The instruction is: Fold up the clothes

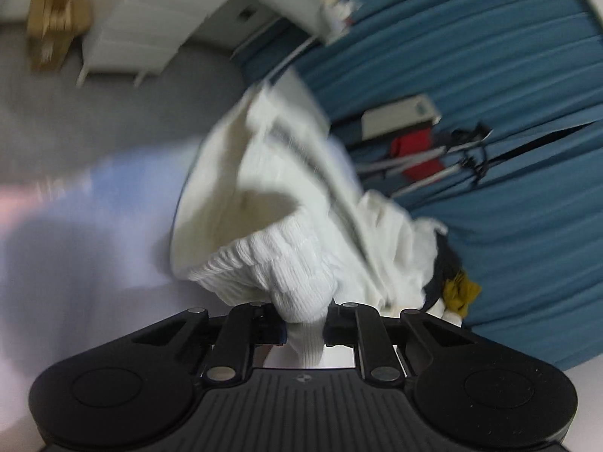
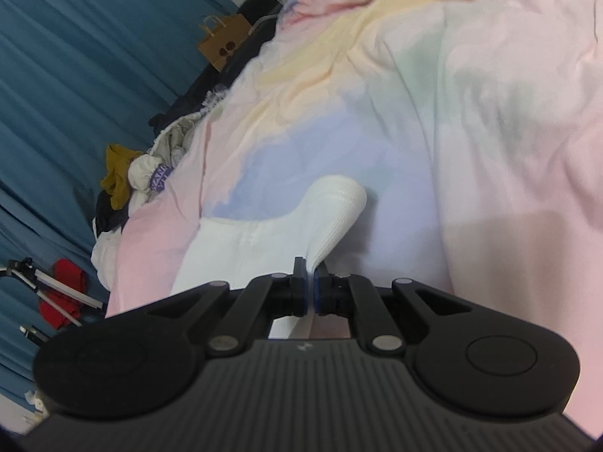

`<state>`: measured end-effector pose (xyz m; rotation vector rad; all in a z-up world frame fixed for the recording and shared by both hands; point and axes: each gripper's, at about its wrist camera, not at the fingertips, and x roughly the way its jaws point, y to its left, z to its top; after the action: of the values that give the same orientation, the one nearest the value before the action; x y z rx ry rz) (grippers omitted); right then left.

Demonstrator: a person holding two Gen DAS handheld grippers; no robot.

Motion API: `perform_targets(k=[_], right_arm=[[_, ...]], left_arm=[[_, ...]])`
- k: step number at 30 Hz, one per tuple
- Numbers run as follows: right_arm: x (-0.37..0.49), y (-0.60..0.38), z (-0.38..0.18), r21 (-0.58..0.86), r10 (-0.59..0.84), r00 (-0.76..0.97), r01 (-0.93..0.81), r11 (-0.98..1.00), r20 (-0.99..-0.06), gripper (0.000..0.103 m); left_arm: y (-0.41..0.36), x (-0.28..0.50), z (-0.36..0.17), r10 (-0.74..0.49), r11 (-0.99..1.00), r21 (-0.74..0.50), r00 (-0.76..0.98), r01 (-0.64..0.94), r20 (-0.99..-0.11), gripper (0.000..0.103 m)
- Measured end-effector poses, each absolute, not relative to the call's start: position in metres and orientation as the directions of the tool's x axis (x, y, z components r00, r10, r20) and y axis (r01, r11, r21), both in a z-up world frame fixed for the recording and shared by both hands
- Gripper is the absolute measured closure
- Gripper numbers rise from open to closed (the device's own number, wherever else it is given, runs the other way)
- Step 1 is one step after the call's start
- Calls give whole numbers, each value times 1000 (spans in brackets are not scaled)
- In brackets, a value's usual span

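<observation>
A white knit garment [image 1: 271, 203] with ribbed cuffs hangs lifted above the pastel bedsheet [image 1: 83, 233]. My left gripper [image 1: 304, 326] is shut on a ribbed cuff [image 1: 297, 286] of it; the cloth bulges out between the jaws. In the right wrist view, my right gripper [image 2: 311, 290] is shut on another ribbed end [image 2: 335, 211] of the white garment [image 2: 226, 252], which lies against the pastel sheet [image 2: 433, 132]. The left view is blurred by motion.
Blue curtains [image 1: 508, 75] stand behind. A pile of clothes [image 2: 135, 180] lies at the bed's edge. A tripod with red cloth [image 2: 60, 290] stands by the curtain. A white dresser [image 1: 143, 26] and brown paper bag [image 2: 222, 45] are nearby.
</observation>
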<state>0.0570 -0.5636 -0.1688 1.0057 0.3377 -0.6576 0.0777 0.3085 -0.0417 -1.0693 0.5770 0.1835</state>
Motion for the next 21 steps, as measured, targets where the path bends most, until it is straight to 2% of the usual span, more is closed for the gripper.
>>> perform_targets(k=[4,6,10,12,15,18,21], right_arm=[[45,-556,-143,650,-436,761,642,406,-479,97],[43,-557,-145,605,-456,718,692,393,-526,97],[52,-564,-182,479,-382,601,795,372,-702,97],[54,-566,-200,468,-339,581,806,361,-740,97],[56,-565,-199,463,-344,584,804,373,-736,96],[58,-561,-190,446,-367,587,800,402,-721,95],[58,-561,-182,451,-391,590,801,394,-706,93]], left_arm=[[331,59,-29,-138,492,-753,815,-437,-563,89],[337,52,-36,-140,514,-728,792,-455,-594,89],[341,44,-66,-137,563,-657,728,-501,-672,88],[338,46,-81,-119,605,-604,691,-518,-713,87],[334,41,-85,-104,655,-573,692,-492,-714,83],[331,40,-73,-103,696,-546,688,-466,-718,72],[316,39,-57,-76,768,-481,686,-422,-723,57]])
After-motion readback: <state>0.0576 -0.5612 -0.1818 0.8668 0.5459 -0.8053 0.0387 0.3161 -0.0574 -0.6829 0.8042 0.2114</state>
